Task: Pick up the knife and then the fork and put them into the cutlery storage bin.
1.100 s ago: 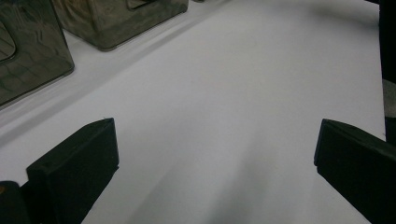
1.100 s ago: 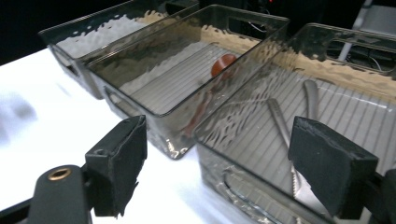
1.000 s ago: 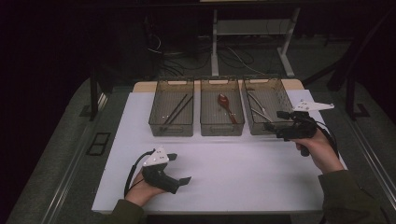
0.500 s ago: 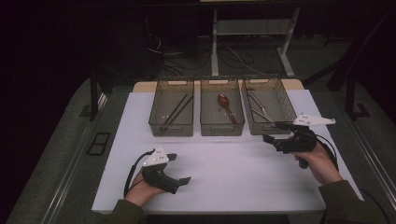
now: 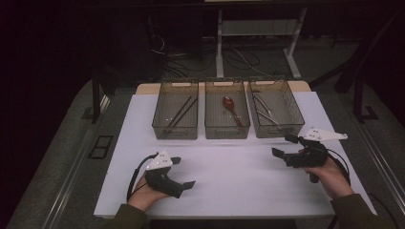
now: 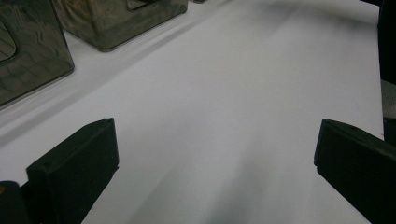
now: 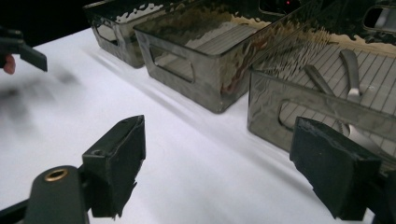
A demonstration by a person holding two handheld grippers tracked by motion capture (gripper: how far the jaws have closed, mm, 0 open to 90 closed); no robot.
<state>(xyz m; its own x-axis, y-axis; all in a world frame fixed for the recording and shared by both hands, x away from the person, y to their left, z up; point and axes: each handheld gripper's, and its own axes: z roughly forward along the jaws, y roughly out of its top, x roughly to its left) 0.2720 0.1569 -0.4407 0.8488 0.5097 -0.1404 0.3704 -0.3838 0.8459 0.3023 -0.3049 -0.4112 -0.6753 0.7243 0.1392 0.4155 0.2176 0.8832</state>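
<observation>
We took the work to be the metal utensils (image 5: 265, 112) lying in the right bin (image 5: 292, 114), the one nearest our right gripper (image 5: 284, 146). Relative to that bin, the right gripper hung just in front of its near wall, jaws spread wide with nothing between them. Our left gripper (image 5: 184, 172) sat well away from that bin, down at the near left of the white mat (image 5: 229, 167), jaws likewise wide and empty. In the right gripper view the utensils (image 7: 352, 70) lay flat on the bin's ribbed floor. We judged them stiff, light and slippery, apt to skate under the pads. We thought the flat handle, near its middle, the best place to pinch, crosswise.
</observation>
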